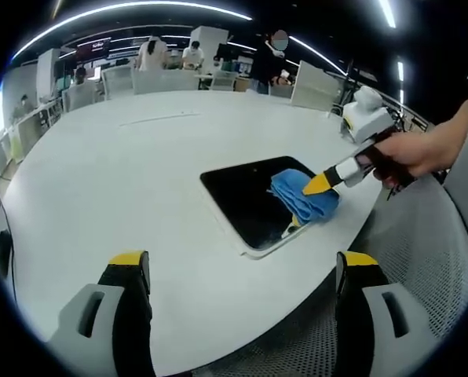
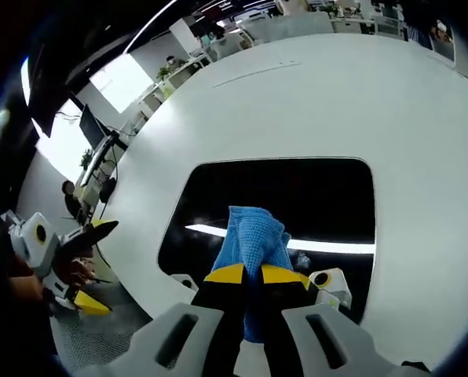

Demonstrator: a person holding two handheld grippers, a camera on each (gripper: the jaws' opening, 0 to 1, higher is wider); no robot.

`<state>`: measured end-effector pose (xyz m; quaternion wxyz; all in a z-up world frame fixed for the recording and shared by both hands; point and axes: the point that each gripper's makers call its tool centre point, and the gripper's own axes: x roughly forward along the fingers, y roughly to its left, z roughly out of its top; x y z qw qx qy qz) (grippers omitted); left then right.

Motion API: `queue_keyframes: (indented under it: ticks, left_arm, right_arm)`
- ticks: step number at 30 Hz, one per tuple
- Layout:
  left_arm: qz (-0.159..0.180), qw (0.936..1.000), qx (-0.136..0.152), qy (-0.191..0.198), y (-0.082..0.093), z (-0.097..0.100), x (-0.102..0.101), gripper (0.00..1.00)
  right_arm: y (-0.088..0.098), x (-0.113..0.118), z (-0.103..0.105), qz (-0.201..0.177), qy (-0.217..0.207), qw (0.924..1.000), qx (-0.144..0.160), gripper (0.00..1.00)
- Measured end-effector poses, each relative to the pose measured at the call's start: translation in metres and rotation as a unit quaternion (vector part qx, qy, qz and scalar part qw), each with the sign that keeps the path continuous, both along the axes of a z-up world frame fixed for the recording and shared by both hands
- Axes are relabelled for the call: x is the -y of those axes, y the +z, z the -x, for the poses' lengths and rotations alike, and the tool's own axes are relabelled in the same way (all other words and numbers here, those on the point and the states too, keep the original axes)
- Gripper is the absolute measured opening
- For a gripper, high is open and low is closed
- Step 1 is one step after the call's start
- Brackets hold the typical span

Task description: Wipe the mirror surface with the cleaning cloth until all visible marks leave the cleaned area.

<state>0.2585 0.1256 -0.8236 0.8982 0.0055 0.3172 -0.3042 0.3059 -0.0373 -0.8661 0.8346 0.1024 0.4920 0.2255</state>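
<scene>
The left gripper (image 1: 246,271), black with yellow tips, rises from the bottom of the left gripper view with its two jaws wide apart and nothing between them, over the near edge of a large white oval table (image 1: 124,173). In the right gripper view it shows at the lower left of the frame (image 2: 93,263), beyond the table edge, jaws parted.

Right of centre in the left gripper view lies the mirror (image 1: 246,200), a dark rectangular pane with rounded corners in a thin white frame, flat on the table near its right edge. On the mirror's right part sits the blue microfibre cleaning cloth (image 1: 301,196), bunched up. The right gripper (image 1: 319,185) comes in from the right of the frame, held by a person's hand (image 1: 414,153), its yellow-tipped jaws closed on the cloth and pressing it onto the glass.

In the right gripper view the mirror (image 2: 320,204) spans the middle of the frame, reflecting a bright ceiling light as a streak. The cloth (image 2: 254,239) rises from the bottom centre onto the dark glass, and the right gripper (image 2: 254,275) has its jaws drawn together on the cloth's lower end. Whether any marks are on the glass cannot be told.

At the upper edge of the left gripper view, beyond the table, stand white chairs (image 1: 167,80) and several people (image 1: 269,59).
</scene>
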Motion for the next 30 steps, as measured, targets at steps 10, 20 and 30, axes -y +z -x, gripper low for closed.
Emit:
queue_keyframes:
  ticks: [10, 20, 30]
  left_arm:
    - [-0.004, 1.0, 0.002, 0.001, 0.0, 0.0, -0.001, 0.98]
    - [-0.003, 1.0, 0.0, 0.004, -0.002, -0.002, -0.002, 0.98]
    - [-0.003, 1.0, -0.003, 0.005, -0.003, -0.002, -0.003, 0.98]
  right_arm:
    - [0.0, -0.013, 0.0, 0.002, 0.02, 0.9998, 0.0, 0.0]
    - [0.0, -0.023, -0.001, 0.001, 0.035, 0.9994, 0.0, 0.0]
    - [0.0, -0.037, -0.001, 0.002, 0.054, 0.9986, 0.001, 0.0]
